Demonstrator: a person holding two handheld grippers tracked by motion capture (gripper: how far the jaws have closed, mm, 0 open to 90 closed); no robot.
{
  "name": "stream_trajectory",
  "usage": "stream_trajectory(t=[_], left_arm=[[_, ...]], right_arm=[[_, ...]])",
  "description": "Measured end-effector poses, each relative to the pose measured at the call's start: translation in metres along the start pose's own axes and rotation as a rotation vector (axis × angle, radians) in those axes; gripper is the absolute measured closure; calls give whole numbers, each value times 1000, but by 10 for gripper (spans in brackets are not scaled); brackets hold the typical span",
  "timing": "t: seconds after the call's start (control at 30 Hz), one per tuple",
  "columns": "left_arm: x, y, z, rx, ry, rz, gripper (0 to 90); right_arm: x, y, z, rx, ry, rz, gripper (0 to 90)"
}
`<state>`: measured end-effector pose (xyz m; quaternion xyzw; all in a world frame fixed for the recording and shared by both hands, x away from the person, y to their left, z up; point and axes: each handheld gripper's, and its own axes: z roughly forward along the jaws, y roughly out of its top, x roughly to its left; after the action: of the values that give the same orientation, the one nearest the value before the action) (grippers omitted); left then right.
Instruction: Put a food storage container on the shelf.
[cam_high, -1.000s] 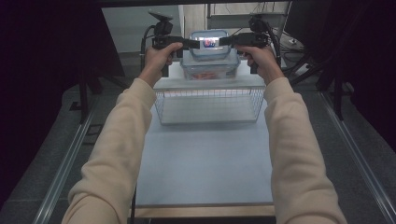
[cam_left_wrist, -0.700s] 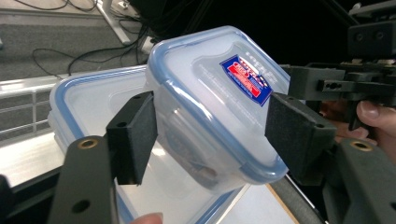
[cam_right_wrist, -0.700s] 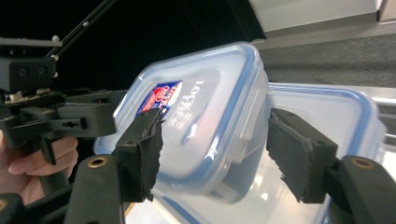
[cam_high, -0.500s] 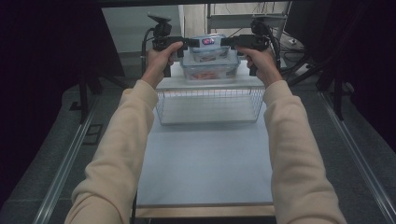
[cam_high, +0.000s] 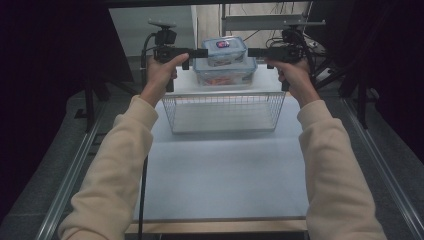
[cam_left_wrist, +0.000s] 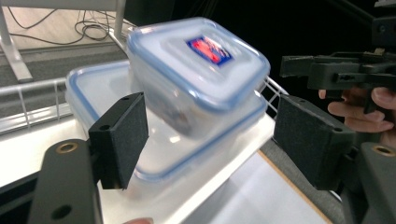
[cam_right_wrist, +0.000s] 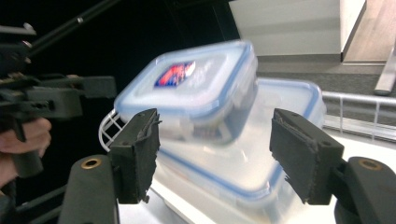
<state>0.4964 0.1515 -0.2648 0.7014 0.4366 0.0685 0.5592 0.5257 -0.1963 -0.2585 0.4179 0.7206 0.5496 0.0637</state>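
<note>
Looking from my near edge outward: pale blue-grey table top (cam_high: 220, 175), then the white wire-mesh basket (cam_high: 223, 111) as landmark. Just beyond the basket sits the large clear plastic container with a blue-rimmed lid (cam_high: 225, 75); the small clear plastic box with a blue-rimmed lid and a red-blue label (cam_high: 223, 50) sits on top of it, tilted. My left gripper (cam_high: 197, 52) is beyond the basket's left end, at the small box's left side; right gripper (cam_high: 252, 52) mirrors it beyond the right end. Both sets of jaws spread, pads off the plastic. Left jaws just opened further, right ones just eased in slightly; both flank the boxes without touching them.
</note>
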Motion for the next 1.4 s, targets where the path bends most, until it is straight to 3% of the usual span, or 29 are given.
stream_trajectory(t=[0.1,0.27,0.3,0.33,0.4,0.53,0.73,1.0,1.4], left_arm=[[-8,-12,-6,-2,30,25,298],[-17,-28,-9,28,44,61,508],[-19,-31,-9,33,42,64,508],[-22,-36,-8,46,33,77,613],[-23,-40,-6,69,18,96,714],[-28,-43,5,101,22,125,848],[-30,-35,20,90,48,136,893],[-33,-26,42,105,85,159,896],[-23,-20,48,91,112,132,896]], right_arm=[[2,-7,-3,6,-9,-16,348],[12,-28,-16,16,2,-39,350],[13,-33,-18,17,4,-47,349],[17,-43,-24,26,3,-60,347],[20,-52,-29,28,6,-75,344],[24,-72,-37,36,7,-89,336],[20,-91,-40,46,17,-84,329],[14,-103,-36,73,14,-89,320],[10,-109,-34,108,8,-103,317]])
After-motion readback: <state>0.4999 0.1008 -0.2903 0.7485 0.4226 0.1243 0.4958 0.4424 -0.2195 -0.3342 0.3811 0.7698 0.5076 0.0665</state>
